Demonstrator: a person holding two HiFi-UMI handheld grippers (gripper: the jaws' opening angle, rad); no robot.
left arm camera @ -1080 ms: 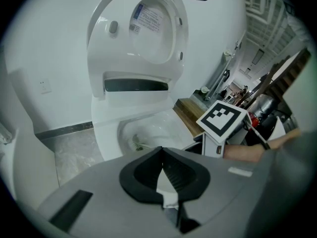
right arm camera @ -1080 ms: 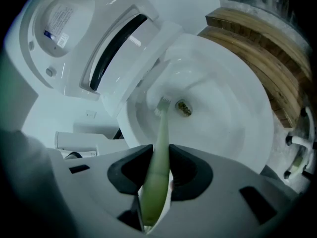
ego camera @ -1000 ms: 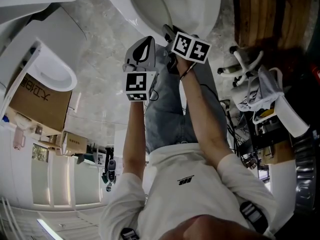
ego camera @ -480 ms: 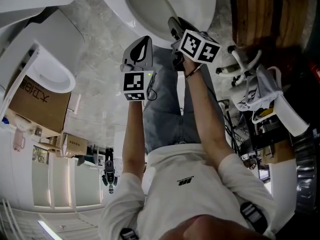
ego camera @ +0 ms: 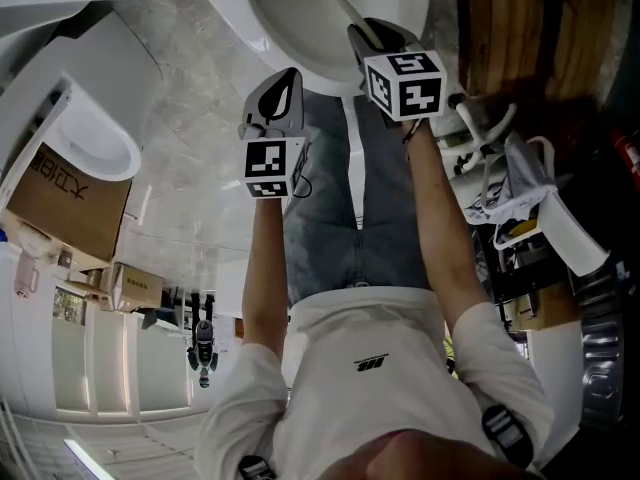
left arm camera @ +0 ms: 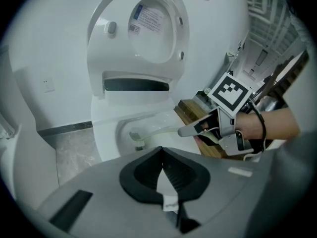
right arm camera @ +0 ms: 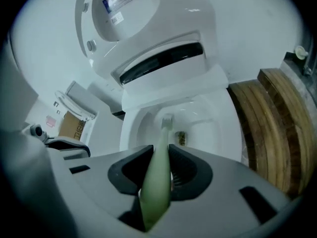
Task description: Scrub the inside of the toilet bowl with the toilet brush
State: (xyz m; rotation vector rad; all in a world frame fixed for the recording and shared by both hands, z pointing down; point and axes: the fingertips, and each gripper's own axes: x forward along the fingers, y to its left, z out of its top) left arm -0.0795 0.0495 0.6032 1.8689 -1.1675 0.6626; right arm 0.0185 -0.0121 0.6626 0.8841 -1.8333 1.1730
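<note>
The white toilet bowl (ego camera: 300, 38) is open at the top of the head view, its lid (left arm camera: 153, 29) raised. My right gripper (ego camera: 368, 36) is shut on the pale green handle of the toilet brush (right arm camera: 157, 177). The handle runs from the jaws down into the bowl (right arm camera: 198, 128), and the brush head (right arm camera: 167, 121) rests against the inner wall. The left gripper view shows the same brush (left arm camera: 148, 131) crossing the bowl from the right gripper (left arm camera: 195, 129). My left gripper (ego camera: 283, 88) hovers in front of the bowl's rim, jaws shut with nothing between them (left arm camera: 163, 175).
A wooden slatted stand (right arm camera: 277, 128) is close to the bowl's right side. A second white fixture (ego camera: 90, 138) and a cardboard box (ego camera: 60, 193) lie to the left. Cluttered white items (ego camera: 510, 188) sit at the right. The person's jeans (ego camera: 350, 198) are below the grippers.
My right gripper has shifted right and closer to the bowl with the brush, swinging the handle inside it. The left gripper has hardly moved.
</note>
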